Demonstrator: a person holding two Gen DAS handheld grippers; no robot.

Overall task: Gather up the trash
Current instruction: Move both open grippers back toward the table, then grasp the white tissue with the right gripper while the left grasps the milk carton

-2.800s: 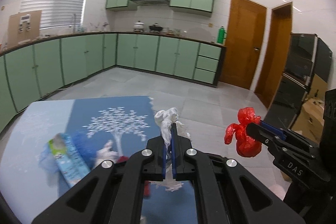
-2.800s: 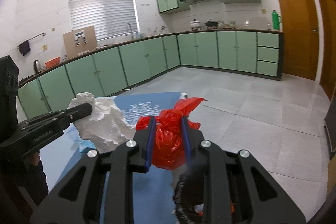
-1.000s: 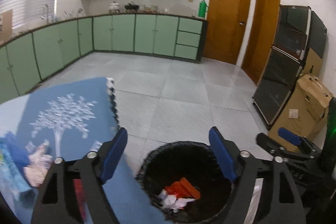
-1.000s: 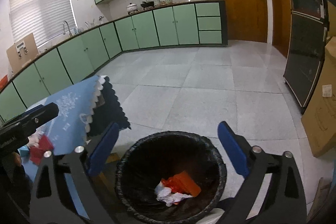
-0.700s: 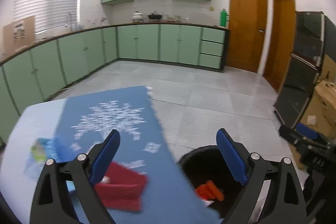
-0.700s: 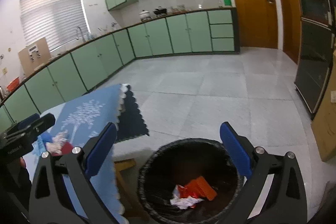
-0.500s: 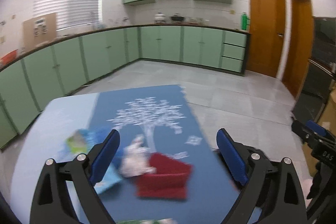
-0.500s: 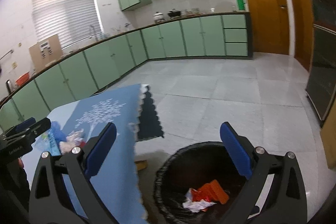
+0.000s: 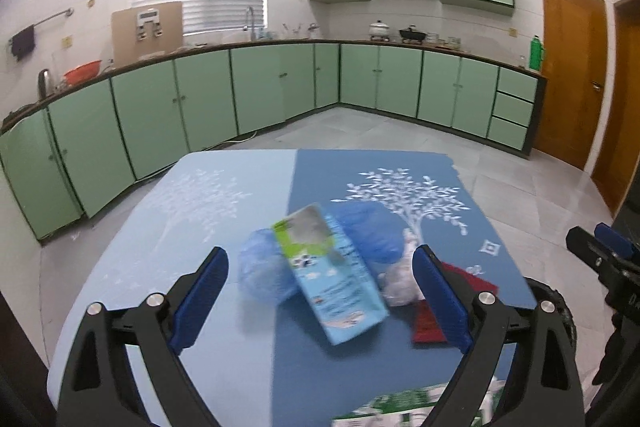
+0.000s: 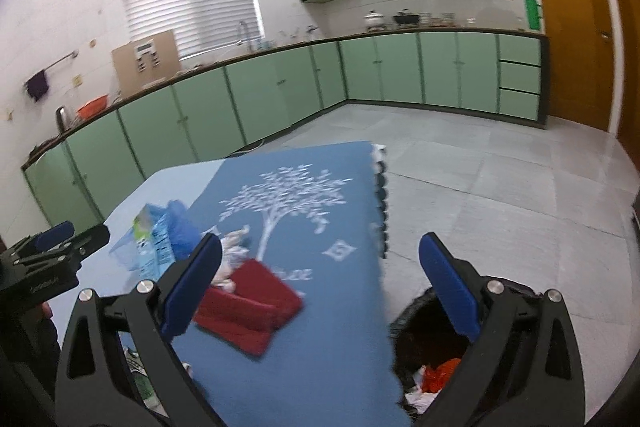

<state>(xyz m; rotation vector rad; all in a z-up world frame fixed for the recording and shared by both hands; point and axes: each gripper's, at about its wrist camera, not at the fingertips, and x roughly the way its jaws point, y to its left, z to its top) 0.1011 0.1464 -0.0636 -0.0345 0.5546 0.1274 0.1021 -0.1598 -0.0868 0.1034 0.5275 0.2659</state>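
Both your tools, left (image 9: 320,301) and right (image 10: 320,289), gape empty. The carton (image 9: 330,273) lies mid-counter (image 9: 192,227), between the left tool's jaws, over a blue bag (image 9: 262,271). It looks light, stiff yet crushable: pinch it across its narrow sides.

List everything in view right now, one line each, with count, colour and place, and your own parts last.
Light-blue milk carton: one, blue and green, lying mid-table.
Crumpled blue plastic bag: one, blue, under and behind the carton.
Crumpled white wrapper: one, whitish, right of the carton.
Red cloth-like piece: one, red, near the table's right edge.
Blue tree-print tablecloth: one, two blues, covering the table.
Black waste bin: one, black, on the floor beside the table, holding red and white scraps.
Left gripper: fingers open, empty.
Right gripper: fingers open, empty.
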